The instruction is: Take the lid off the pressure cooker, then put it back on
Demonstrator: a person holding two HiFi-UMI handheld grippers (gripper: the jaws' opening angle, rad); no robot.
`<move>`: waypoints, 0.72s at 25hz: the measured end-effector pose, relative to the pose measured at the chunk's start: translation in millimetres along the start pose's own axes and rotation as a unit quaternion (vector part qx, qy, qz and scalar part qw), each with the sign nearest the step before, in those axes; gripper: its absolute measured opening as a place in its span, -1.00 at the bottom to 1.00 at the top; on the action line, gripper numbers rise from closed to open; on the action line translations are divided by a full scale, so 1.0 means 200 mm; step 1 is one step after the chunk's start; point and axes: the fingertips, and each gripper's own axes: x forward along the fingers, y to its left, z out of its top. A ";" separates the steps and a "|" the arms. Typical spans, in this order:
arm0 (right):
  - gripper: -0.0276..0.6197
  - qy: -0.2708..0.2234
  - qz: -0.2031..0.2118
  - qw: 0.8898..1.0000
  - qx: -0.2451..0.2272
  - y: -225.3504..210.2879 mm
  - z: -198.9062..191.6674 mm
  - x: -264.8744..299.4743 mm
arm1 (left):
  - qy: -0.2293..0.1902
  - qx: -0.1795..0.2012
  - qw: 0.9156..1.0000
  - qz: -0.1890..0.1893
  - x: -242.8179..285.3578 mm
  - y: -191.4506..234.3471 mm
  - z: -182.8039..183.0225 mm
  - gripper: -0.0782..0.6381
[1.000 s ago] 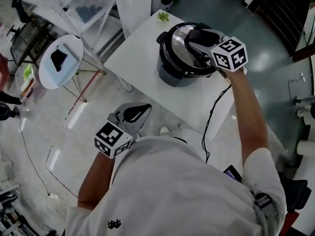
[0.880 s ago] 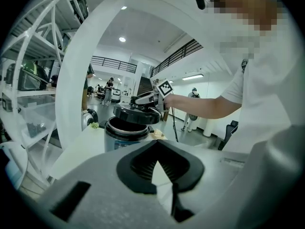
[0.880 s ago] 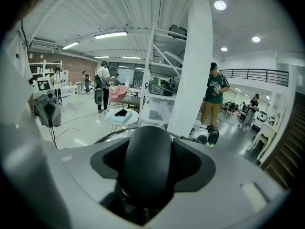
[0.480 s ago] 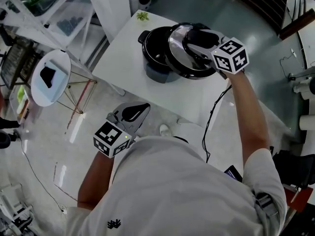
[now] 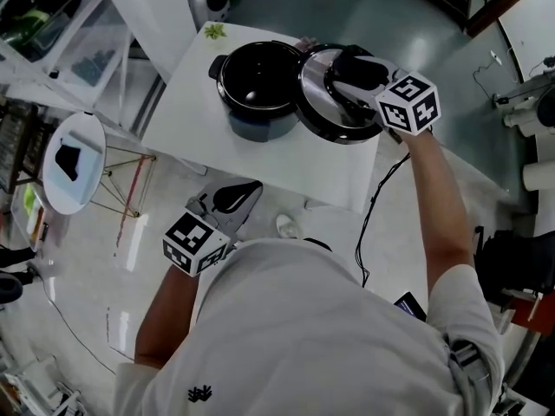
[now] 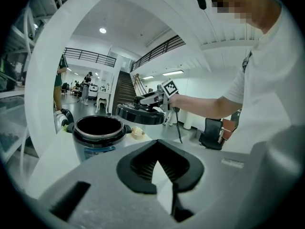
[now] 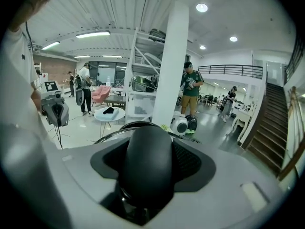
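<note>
Lid [image 5: 319, 104] being held off the pot [image 5: 258, 81] by its handle [image 7: 145, 161].

The lid is being held by the right gripper [image 5: 349, 76], whose jaws are being pressed onto the rounded black handle. It is hanging raised just beside the open pot, over the table [image 5: 199, 120]. The left gripper [image 5: 247, 191] is being kept near the body, jaws pressed together on nothing. The lid is being judged stiff and fairly heavy, steel with a thick rim, and its polished top is likely too slippery to pinch. The handle is being taken as the only sound hold, gripped at its middle so the disc is not tipped. For refitting, it should be lowered level onto the rim.
</note>
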 end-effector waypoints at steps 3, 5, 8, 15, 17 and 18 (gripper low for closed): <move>-0.01 0.002 -0.012 1.000 0.008 -0.03 -0.07 -0.08 | 0.005 0.004 1.000 -0.014 0.05 -0.03 0.00 -0.76; -0.01 0.004 -0.018 1.000 0.013 -0.04 -0.12 -0.13 | 0.007 0.005 1.000 -0.022 0.08 -0.05 0.00 -0.76; -0.01 0.008 -0.023 0.999 0.022 -0.04 -0.20 -0.20 | 0.009 0.007 0.999 -0.031 0.13 -0.08 0.01 -0.76; -0.01 0.018 -0.033 0.999 0.038 -0.06 -0.39 -0.29 | 0.018 0.012 0.999 -0.047 0.23 -0.11 0.02 -0.76; -0.01 0.021 -0.034 0.998 0.043 -0.07 -0.45 -0.31 | 0.020 0.014 0.998 -0.049 0.26 -0.13 0.03 -0.76; -0.01 0.023 -0.034 0.998 0.045 -0.07 -0.48 -0.32 | 0.021 0.015 0.998 -0.050 0.27 -0.13 0.03 -0.76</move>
